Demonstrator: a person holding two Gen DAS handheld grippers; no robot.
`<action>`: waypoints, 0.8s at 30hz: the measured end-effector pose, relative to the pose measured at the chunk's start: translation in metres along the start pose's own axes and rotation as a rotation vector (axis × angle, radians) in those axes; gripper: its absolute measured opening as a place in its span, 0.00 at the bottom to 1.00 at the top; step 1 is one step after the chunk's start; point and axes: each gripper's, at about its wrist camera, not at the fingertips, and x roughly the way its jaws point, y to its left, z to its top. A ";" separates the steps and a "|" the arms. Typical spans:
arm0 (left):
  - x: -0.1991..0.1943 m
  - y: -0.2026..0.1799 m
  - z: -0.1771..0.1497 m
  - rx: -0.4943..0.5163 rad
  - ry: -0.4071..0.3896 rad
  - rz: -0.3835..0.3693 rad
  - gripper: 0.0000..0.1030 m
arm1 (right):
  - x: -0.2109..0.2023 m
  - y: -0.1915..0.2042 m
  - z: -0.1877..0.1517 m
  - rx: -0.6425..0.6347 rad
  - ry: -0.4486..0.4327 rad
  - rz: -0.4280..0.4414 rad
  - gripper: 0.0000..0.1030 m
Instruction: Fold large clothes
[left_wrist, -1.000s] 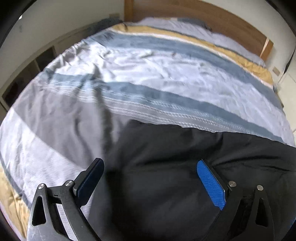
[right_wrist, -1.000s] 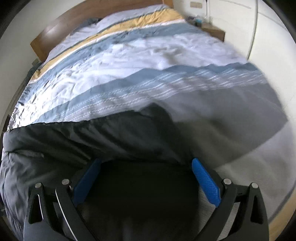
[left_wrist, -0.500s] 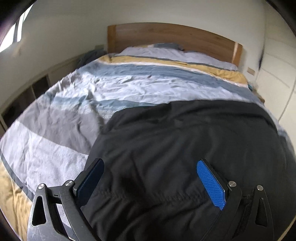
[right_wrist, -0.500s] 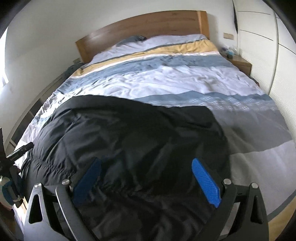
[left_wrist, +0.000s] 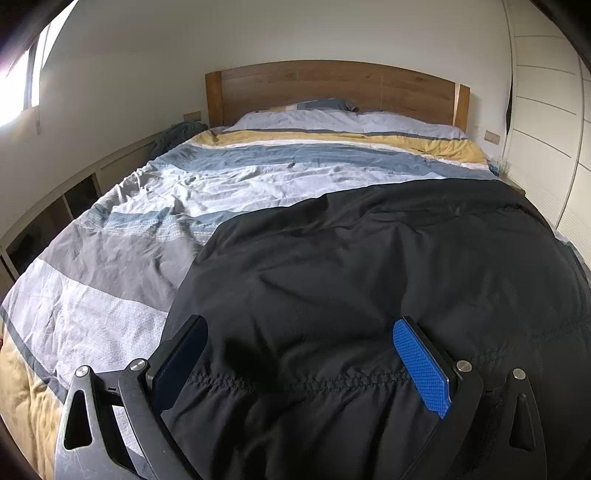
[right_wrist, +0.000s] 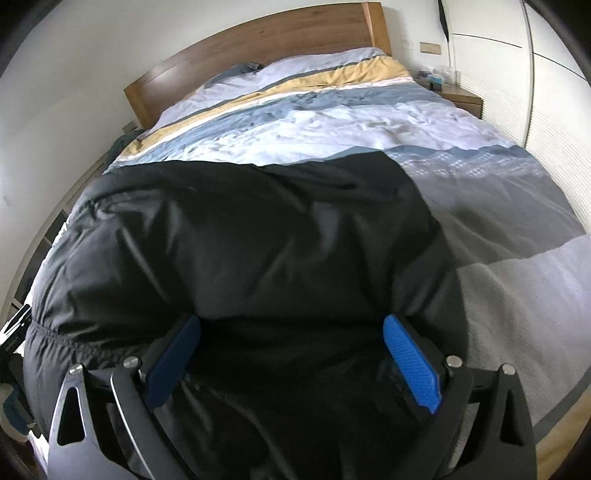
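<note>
Black jacket (left_wrist: 369, 280): now settling spread across the striped duvet (left_wrist: 110, 266) (previously bunched low), becoming ready for folding.
Left hand-held gripper (left_wrist: 299, 365): hovering released.
Right hand-held gripper (right_wrist: 291, 363): hovering released.

no readable text anywhere (nothing legible).

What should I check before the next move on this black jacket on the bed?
1. Left hand-held gripper open: ok, the fingers stand wide apart.
2. Right hand-held gripper open: ok.
3. Black jacket lying on the striped duvet: ok.
4. Jacket spread flat: not ok, it bulges with creases.
5. Bed beyond the jacket free for folding: ok, only duvet shows up to the wooden headboard.
6. Sleeves and near hem located: cannot tell, hidden below both views.
</note>
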 end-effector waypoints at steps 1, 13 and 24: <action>-0.001 0.000 0.000 0.002 0.002 0.001 0.96 | -0.002 -0.002 -0.001 0.002 0.003 -0.007 0.97; -0.031 0.058 -0.003 -0.148 0.012 -0.142 1.00 | -0.048 -0.052 -0.009 0.104 0.000 -0.008 0.97; -0.006 0.167 -0.036 -0.439 0.161 -0.306 0.99 | -0.015 -0.111 -0.054 0.378 0.181 0.288 1.00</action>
